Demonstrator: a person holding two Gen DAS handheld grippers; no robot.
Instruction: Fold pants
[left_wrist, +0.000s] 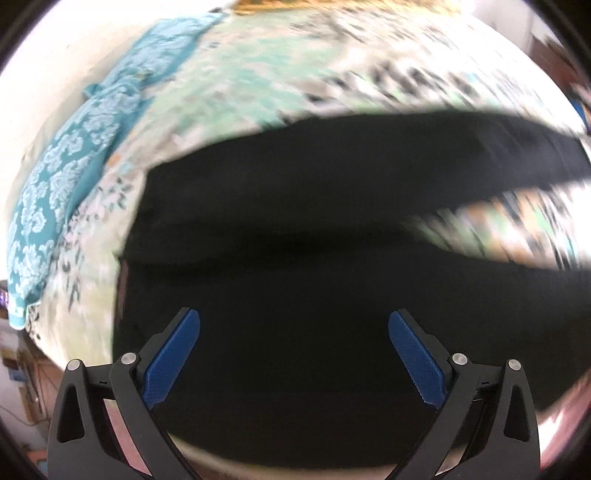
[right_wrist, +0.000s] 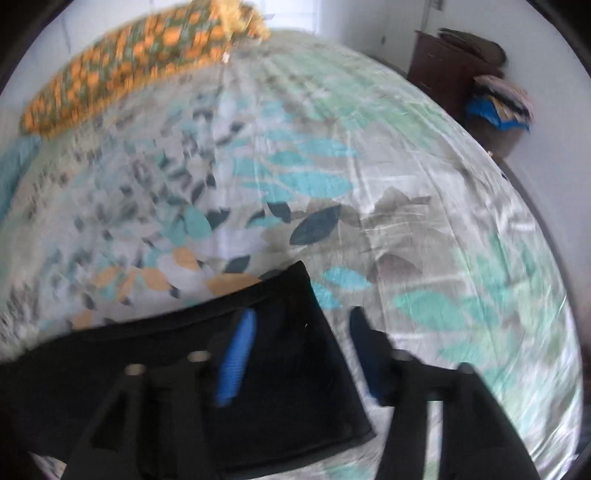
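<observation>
The bed (right_wrist: 424, 206) fills both views, covered by a pale sheet (left_wrist: 236, 77) printed with teal, grey and orange leaves; the print is smeared by blur over much of the left wrist view. Along the far edge in the right wrist view lies a long orange-and-green patterned pillow (right_wrist: 122, 74). In the left wrist view a teal cloth with white floral figures (left_wrist: 66, 177) runs along the left side of the bed against a white wall.

The black pants (left_wrist: 314, 229) lie flat on the sheet. In the left wrist view they spread across the middle and lower part of the picture, and two leg-like lengths part toward the right with a wedge of sheet showing between them. In the right wrist view one squared end of the pants (right_wrist: 288, 354) lies at lower centre, its corner pointing toward the far side of the bed.

Beyond the bed's right corner stands a dark brown cabinet (right_wrist: 439, 70), with a heap of blue and mixed fabrics (right_wrist: 498, 107) beside it.

Left gripper (left_wrist: 294, 354): jaws spread wide over the black cloth, blue pads (left_wrist: 173, 362) clear on both sides, nothing pinched between them.

Right gripper (right_wrist: 301, 354): jaws parted, straddling the right edge of the pants' end; the left blue pad sits over the cloth, the right finger over the sheet. No pressure on the fabric is visible; blur limits detail
</observation>
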